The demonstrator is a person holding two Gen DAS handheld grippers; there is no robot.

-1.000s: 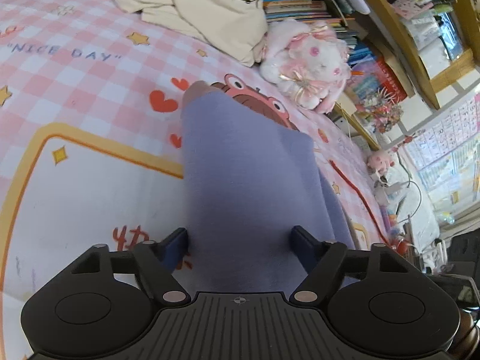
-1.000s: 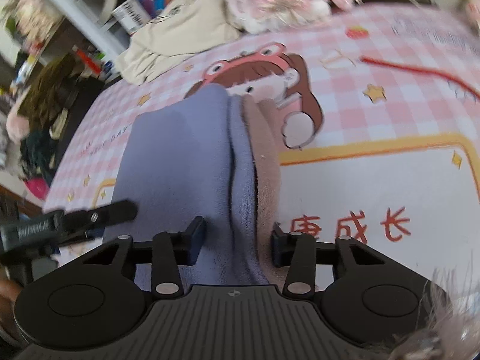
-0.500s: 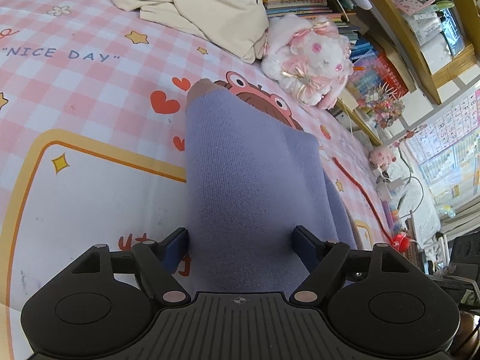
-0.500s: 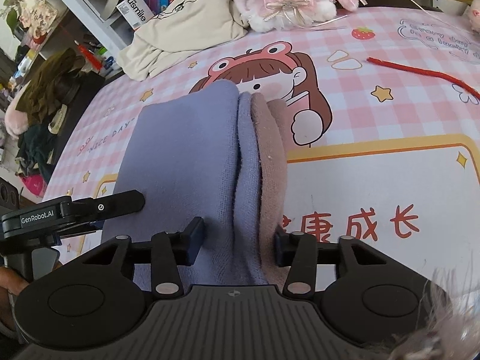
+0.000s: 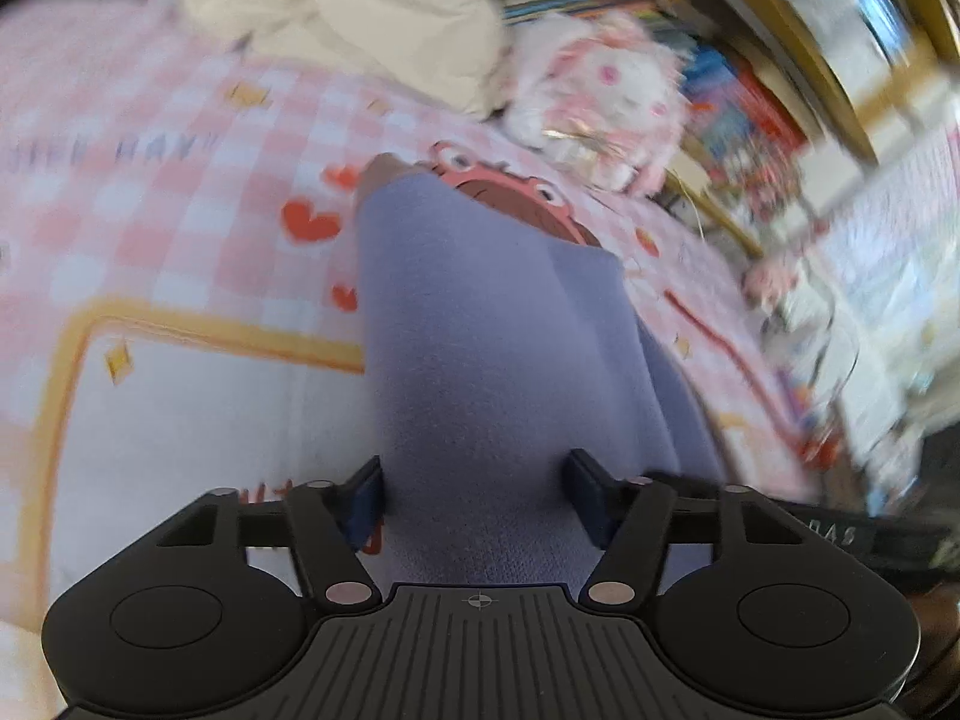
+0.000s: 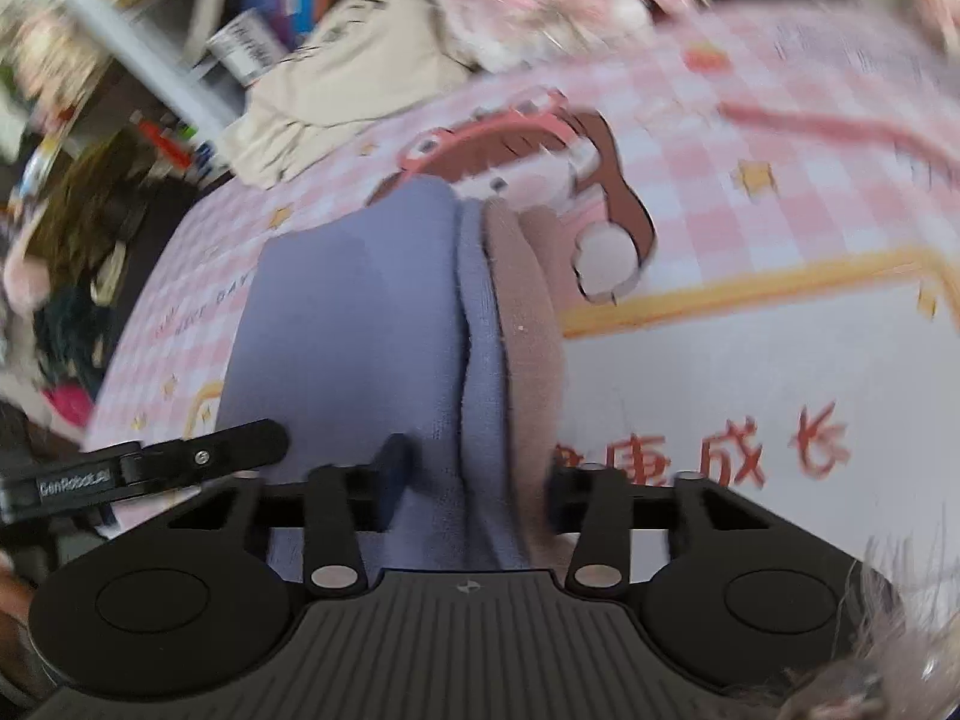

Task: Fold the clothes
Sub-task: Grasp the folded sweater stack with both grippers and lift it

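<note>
A folded purple garment (image 5: 480, 330) lies lengthwise on the pink checked mat (image 5: 150, 210), its near end filling the gap of my left gripper (image 5: 477, 492), which is shut on it. In the right wrist view the same purple garment (image 6: 360, 330) shows a dusty pink layer (image 6: 528, 312) along its right edge. My right gripper (image 6: 477, 480) is shut on that thick edge, both colours between its fingers. The left gripper's finger (image 6: 198, 459) shows at the left, close beside the garment. Both views are motion-blurred.
A cream garment (image 5: 372, 18) is heaped at the mat's far edge, next to a pink-and-white plush toy (image 5: 600, 84). Crowded bookshelves (image 5: 780, 60) stand behind them. A red cord (image 6: 840, 126) lies on the mat to the right.
Both views have turned blurry as the grippers move. The garment stays between both pairs of fingers, and the left fingers stand slightly closer together.
</note>
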